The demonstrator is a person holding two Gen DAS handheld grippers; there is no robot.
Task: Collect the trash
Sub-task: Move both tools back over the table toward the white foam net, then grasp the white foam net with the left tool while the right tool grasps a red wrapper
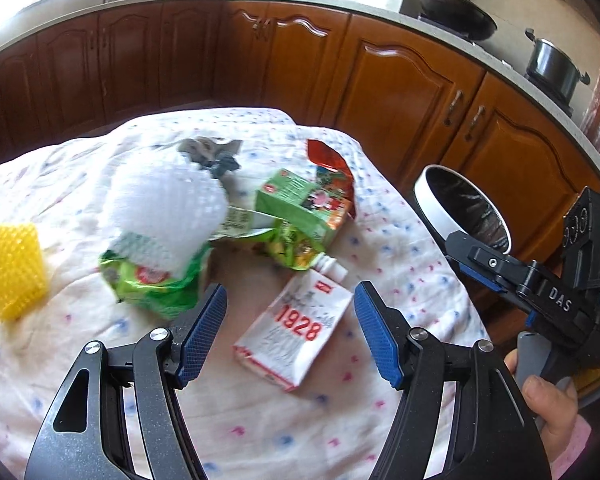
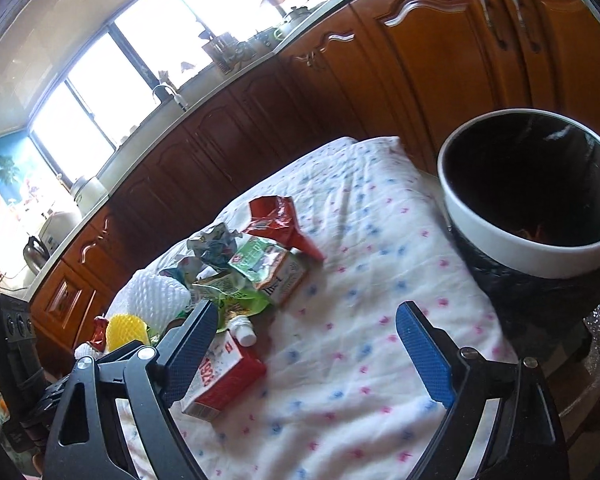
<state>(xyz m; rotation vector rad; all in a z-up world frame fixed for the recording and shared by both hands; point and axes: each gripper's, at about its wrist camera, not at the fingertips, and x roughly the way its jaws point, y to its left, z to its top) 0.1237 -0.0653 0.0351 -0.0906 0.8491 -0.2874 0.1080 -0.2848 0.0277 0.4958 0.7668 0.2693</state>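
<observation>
With my left gripper point(image 1: 290, 334) spread wide above the 1928 carton point(image 1: 296, 330) and my right gripper point(image 2: 312, 354) likewise agape and empty, I could probably nudge the carton off the bench point(image 1: 420, 264).

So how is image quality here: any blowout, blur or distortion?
Left wrist view: the window strip at top is blown out, white foam netting is smeared, cabinets bow from fisheye. Right wrist view: windows are overexposed, the bin interior is black, edges vignette.
</observation>
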